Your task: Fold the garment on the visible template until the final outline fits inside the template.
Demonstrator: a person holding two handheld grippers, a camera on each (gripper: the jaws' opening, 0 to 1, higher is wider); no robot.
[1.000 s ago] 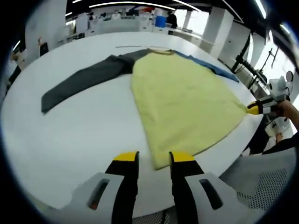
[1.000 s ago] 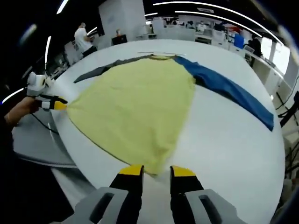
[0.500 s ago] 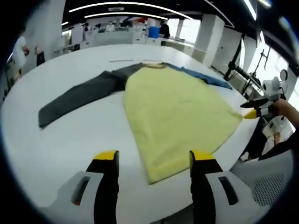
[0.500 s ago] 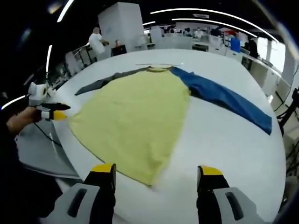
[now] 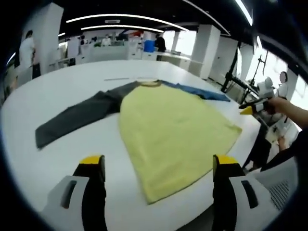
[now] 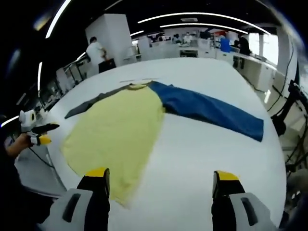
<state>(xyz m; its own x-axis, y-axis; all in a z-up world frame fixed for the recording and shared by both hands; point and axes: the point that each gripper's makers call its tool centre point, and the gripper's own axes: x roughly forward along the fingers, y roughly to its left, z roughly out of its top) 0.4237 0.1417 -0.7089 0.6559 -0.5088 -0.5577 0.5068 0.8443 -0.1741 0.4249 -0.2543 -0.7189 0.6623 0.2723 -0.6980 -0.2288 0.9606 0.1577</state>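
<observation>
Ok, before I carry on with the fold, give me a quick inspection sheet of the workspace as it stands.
Surface: white round table, garment on it.
Job's things: garment laid flat and unfolded, yellow body, grey sleeve and blue sleeve spread out to either side. A thin pale line beyond the collar may be the template; its outline cannot be made out.
Clutter: nothing seen on the table besides the garment.
Grippers: left tool open, off the cloth near the hem corner; right tool open, near the other hem corner.
Cables: a dark cable hangs below the left tool.
Surroundings: open office, desks, people standing at the back, a mesh chair at the table edge.
</observation>
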